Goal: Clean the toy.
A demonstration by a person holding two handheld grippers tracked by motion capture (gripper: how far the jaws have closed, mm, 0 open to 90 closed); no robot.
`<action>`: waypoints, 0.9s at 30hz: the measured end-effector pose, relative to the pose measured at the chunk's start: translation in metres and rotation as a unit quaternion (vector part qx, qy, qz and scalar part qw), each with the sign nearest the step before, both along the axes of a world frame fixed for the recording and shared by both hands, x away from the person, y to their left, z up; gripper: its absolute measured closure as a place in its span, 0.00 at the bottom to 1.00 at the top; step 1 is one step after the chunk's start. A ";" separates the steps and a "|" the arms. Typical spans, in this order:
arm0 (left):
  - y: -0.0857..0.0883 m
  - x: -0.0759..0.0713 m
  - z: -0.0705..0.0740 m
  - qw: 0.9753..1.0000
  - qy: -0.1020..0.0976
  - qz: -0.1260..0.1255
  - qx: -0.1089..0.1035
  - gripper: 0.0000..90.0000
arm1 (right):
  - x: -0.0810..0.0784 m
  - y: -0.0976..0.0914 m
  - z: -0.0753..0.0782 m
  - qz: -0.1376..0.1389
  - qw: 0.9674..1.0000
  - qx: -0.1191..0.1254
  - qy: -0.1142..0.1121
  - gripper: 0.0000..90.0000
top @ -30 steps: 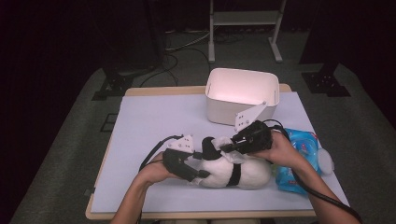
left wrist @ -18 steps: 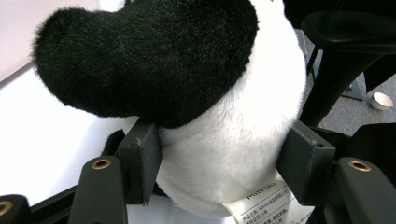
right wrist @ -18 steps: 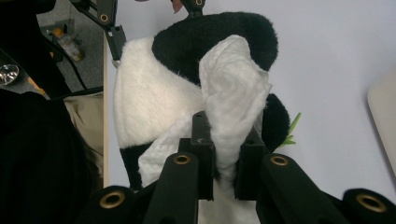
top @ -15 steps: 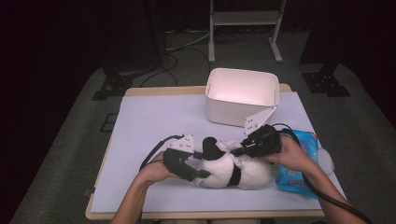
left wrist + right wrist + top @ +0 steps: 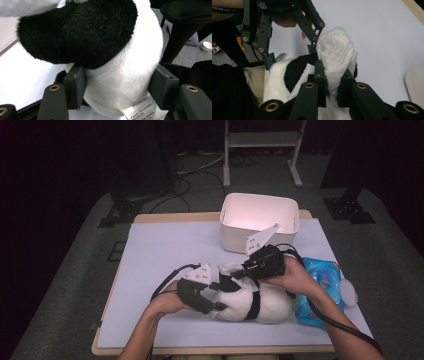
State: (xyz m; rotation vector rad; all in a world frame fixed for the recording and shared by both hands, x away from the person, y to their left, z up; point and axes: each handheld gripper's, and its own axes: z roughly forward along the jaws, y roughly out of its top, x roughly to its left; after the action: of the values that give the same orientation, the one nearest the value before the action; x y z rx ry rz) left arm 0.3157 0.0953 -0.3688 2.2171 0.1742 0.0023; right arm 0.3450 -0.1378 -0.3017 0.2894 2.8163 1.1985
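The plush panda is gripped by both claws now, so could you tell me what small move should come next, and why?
Probably lift it a little off the table with both together. The left claw is clamped on the plush panda's white body, the right claw pinches a white tuft, and the white bin stands open just behind.

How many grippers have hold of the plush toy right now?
2: left gripper clamps the plush toy at its near-left end; right gripper pinches a white fold on top.
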 end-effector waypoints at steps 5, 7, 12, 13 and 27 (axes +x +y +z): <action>-0.001 0.000 0.000 1.000 0.002 -0.001 -0.005 0.42 | -0.001 -0.009 -0.001 -0.005 1.000 0.001 0.006 0.90; -0.001 -0.001 0.001 1.000 0.001 -0.003 -0.004 0.42 | -0.002 -0.015 -0.001 -0.007 1.000 0.001 0.009 0.90; 0.000 -0.001 0.000 1.000 0.003 -0.002 -0.007 0.42 | -0.006 -0.025 -0.005 -0.013 1.000 -0.008 0.014 0.90; -0.001 0.000 0.000 1.000 0.003 -0.002 -0.008 0.42 | -0.006 -0.026 -0.005 -0.013 1.000 -0.006 0.014 0.90; -0.003 -0.002 0.002 1.000 -0.007 -0.012 -0.002 0.42 | 0.005 0.012 0.005 0.007 1.000 -0.009 0.001 0.89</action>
State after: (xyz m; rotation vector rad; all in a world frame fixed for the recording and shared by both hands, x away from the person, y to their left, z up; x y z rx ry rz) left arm 0.3137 0.0924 -0.3673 2.2141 0.1390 0.0047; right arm 0.3498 -0.1261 -0.2967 0.2708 2.8336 1.1750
